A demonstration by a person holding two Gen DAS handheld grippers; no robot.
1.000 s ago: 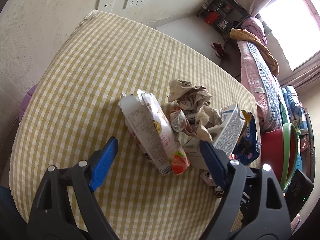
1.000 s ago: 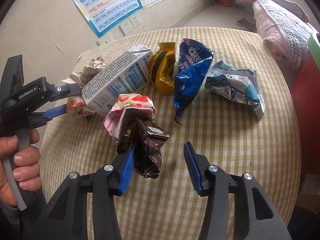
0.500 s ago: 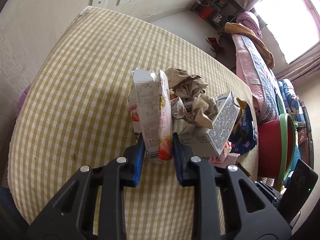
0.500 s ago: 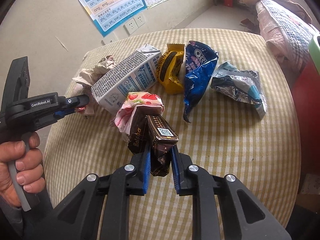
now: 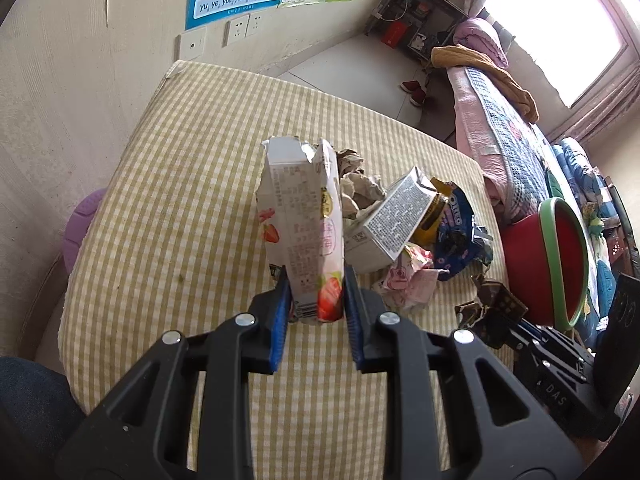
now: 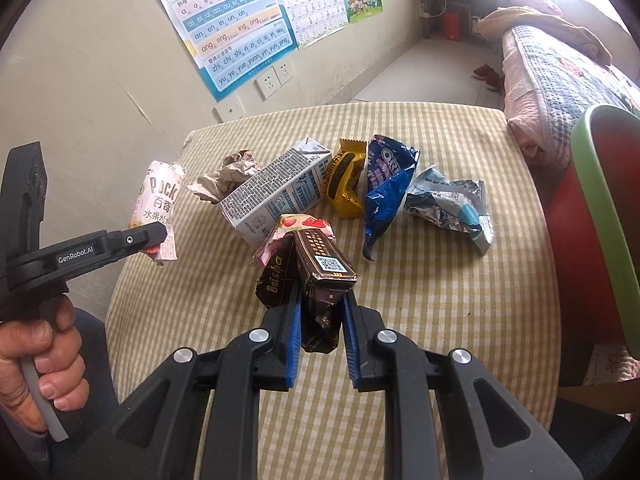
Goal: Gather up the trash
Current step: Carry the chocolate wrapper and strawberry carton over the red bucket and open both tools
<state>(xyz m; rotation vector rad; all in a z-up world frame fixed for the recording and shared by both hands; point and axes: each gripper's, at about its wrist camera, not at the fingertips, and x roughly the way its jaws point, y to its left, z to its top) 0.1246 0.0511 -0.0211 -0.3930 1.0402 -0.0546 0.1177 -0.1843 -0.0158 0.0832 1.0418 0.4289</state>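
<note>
My left gripper (image 5: 314,308) is shut on a pink-and-white strawberry snack box (image 5: 304,220) and holds it upright above the checked table (image 5: 180,208); the box also shows in the right wrist view (image 6: 160,208). My right gripper (image 6: 320,332) is shut on a dark brown chocolate wrapper (image 6: 316,280), lifted a little off the table; it also shows in the left wrist view (image 5: 490,304). On the table lie a grey-and-white milk carton (image 6: 276,196), crumpled brown paper (image 6: 228,176), a pink strawberry wrapper (image 6: 300,226), a yellow wrapper (image 6: 346,180), a blue Oreo bag (image 6: 386,184) and a silver-blue bag (image 6: 450,202).
A red bin with a green rim (image 6: 592,232) stands beside the table's right edge; it also shows in the left wrist view (image 5: 560,264). A bed (image 5: 504,120) lies beyond it. A wall with posters and sockets (image 6: 272,78) runs behind the table. A purple stool (image 5: 82,224) sits at the left.
Both grippers closed, the left on the strawberry snack box and the right on the chocolate wrapper, then lifted them up and back from the pile.
</note>
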